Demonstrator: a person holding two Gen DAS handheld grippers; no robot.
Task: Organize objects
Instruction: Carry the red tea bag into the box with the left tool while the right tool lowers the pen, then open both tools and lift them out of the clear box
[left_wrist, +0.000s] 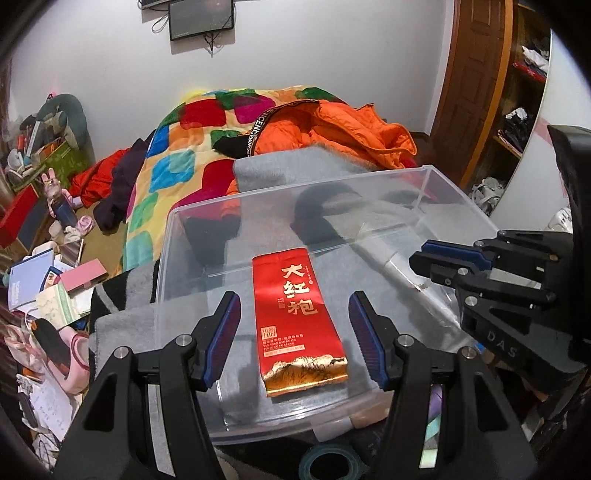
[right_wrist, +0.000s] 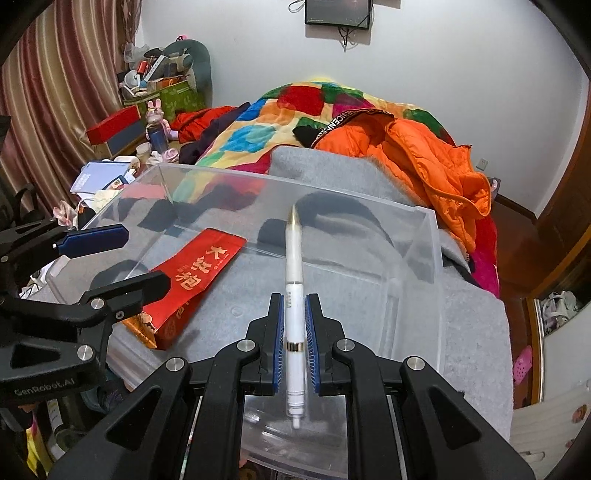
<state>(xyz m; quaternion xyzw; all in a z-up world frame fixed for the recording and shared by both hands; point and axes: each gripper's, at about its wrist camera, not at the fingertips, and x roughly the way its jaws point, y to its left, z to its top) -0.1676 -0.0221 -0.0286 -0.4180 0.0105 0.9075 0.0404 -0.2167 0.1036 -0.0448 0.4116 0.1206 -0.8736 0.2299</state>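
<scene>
Blue ribbed pads of the right gripper (right_wrist: 295, 332) are pinched tight on a white pen (right_wrist: 294, 295), held lengthwise with its metal tip pointing away over the clear plastic bin (right_wrist: 430, 258). The left gripper (left_wrist: 295, 332) stands about half open with nothing in it, its fingers either side of the red tea packet (left_wrist: 295, 321), which lies on the bin's floor. So the packet looks already stowed, and the pen is the step in hand: I judge the next move is to lower it inside the walls beside the packet and then part the jaws. How high the pen hangs above the bin's floor is hard to read through the clear plastic; it is probably not touching yet. The bin's near edge is cut off behind both grippers, and the grey cloth (right_wrist: 476, 332) beneath shows only in part.
</scene>
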